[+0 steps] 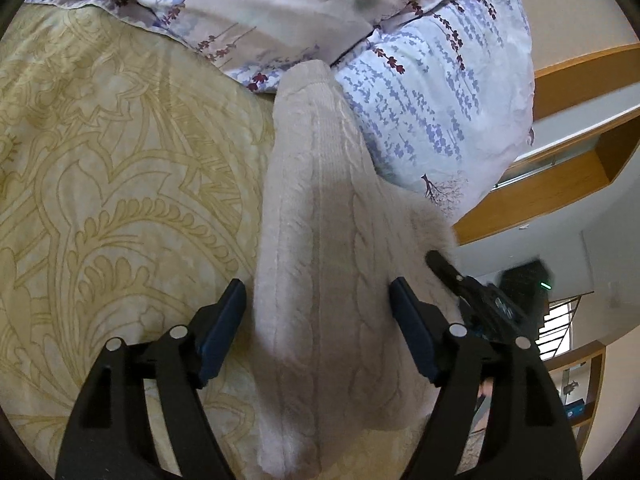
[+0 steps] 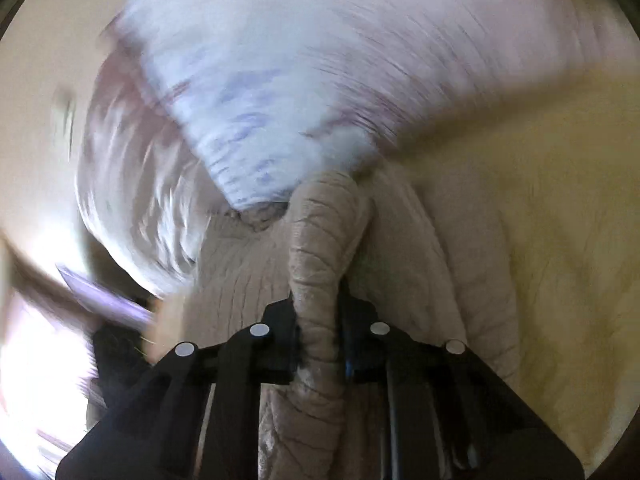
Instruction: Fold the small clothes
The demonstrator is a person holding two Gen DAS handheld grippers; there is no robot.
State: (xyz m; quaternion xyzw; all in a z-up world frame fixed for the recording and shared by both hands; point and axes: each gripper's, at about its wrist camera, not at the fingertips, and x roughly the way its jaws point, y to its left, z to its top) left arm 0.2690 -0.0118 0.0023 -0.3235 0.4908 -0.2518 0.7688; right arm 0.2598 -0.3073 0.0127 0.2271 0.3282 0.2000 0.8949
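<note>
- Cream cable-knit sweater [image 1: 320,240] lies on bed w/ yellow patterned bedspread [image 1: 100,160], stretched lengthwise away from left cam; far end reaches the floral duvet [image 1: 440,100] bunched at top of bed.
- Left gripper [image 1: 318,320]: jaws spread wide, hovering over the knit. Blue pads [image 1: 224,328] sit either side of the sweater strip, not pressing it; nothing grasped.
- Right gripper [image 2: 320,320]: jaws clenched on a bunched, rope-like fold of the sweater [image 2: 324,264]. Fabric rises up between the fingers, creased crosswise, then runs back down toward rest of garment.
- In left view, right gripper [image 1: 460,280] shows at sweater's right edge, its dark tip touching the knit near side of bed.
- Rest of sweater in right view spreads flat both sides of the pinched fold, on the bedspread [image 2: 540,200].
- Right view heavily blurred: duvet [image 2: 260,100] only a pale blue/lilac smear above the fold; details beyond can't tell.
- Wooden shelves [image 1: 580,80] & wall to the right of bed in left view.
</note>
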